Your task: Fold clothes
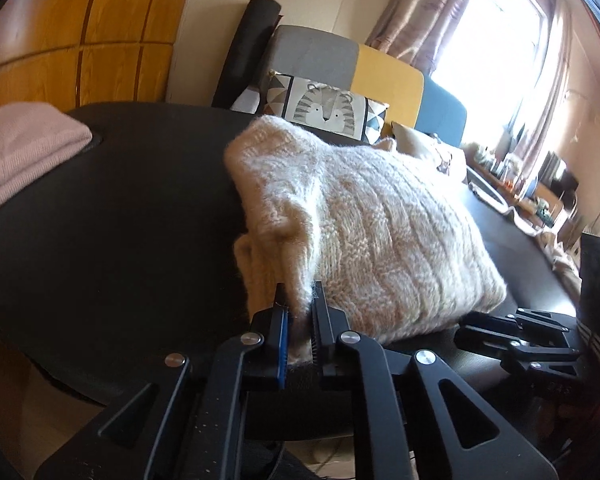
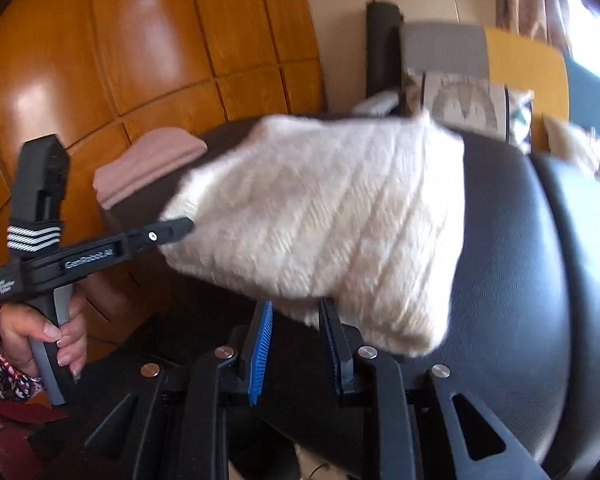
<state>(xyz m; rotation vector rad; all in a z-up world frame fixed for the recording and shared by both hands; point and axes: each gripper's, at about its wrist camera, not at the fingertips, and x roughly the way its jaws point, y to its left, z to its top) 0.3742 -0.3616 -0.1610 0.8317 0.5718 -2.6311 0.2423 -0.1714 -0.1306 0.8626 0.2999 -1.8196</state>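
Observation:
A fluffy cream knit sweater (image 1: 364, 224) lies folded in a thick bundle on the black padded table (image 1: 132, 208). My left gripper (image 1: 300, 304) is shut on the sweater's near edge, with knit pinched between its pads. In the right wrist view the sweater (image 2: 332, 208) looks blurred, and the left gripper (image 2: 184, 225), held by a hand (image 2: 52, 336), bites its left edge. My right gripper (image 2: 296, 316) stands open, and the sweater's lower edge hangs just at its fingertips. From the left wrist view, the right gripper (image 1: 472, 330) sits low by the sweater's right corner.
A folded pink garment (image 1: 24, 152) (image 2: 148, 160) rests at the table's far left. Behind the table stand a tiger-print cushion (image 1: 324, 108), grey, yellow and blue sofa backs and wooden wardrobe doors (image 2: 120, 60). Bare black table surface (image 2: 512, 248) stretches to the right.

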